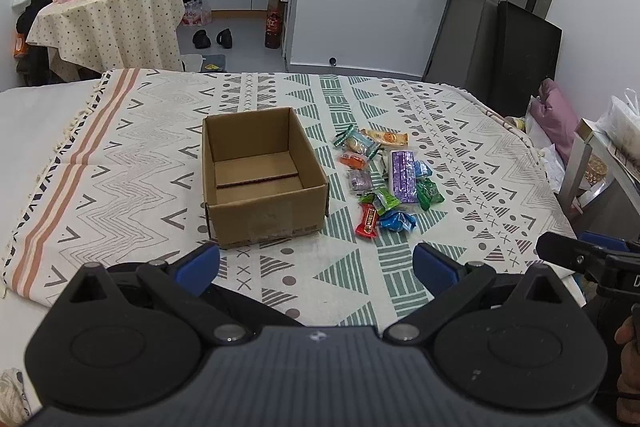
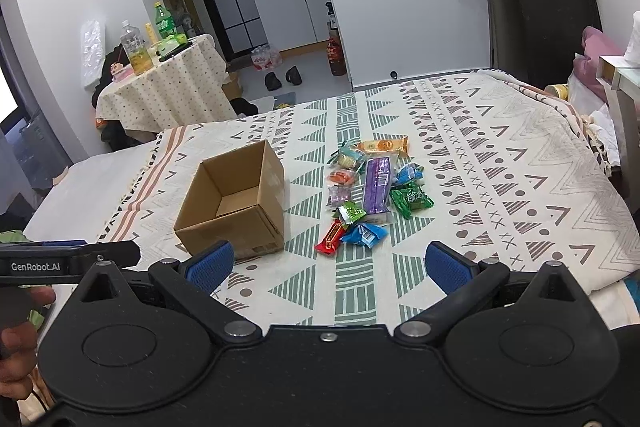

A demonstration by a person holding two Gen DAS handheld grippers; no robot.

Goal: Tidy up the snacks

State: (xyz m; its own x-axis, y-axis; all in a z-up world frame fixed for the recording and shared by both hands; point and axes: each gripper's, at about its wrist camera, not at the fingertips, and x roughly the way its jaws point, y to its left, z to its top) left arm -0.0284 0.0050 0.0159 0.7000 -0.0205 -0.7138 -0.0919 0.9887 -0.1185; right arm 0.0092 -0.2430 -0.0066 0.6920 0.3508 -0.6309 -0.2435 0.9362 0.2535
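Blue ribbed pads tip both black plastic grippers: the left gripper (image 1: 316,263) and right gripper (image 2: 328,263) hover spread wide, holding nothing, above a woven patterned cloth (image 1: 120,187). "GenRobot.AI" is printed on the left one. Beyond, an open cardboard box (image 1: 260,179) sits just left of crinkly wrapped snacks (image 1: 384,179).

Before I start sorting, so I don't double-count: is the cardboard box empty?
Empty: the cardboard box shows only its bare bottom; the snacks lie outside, beside it.
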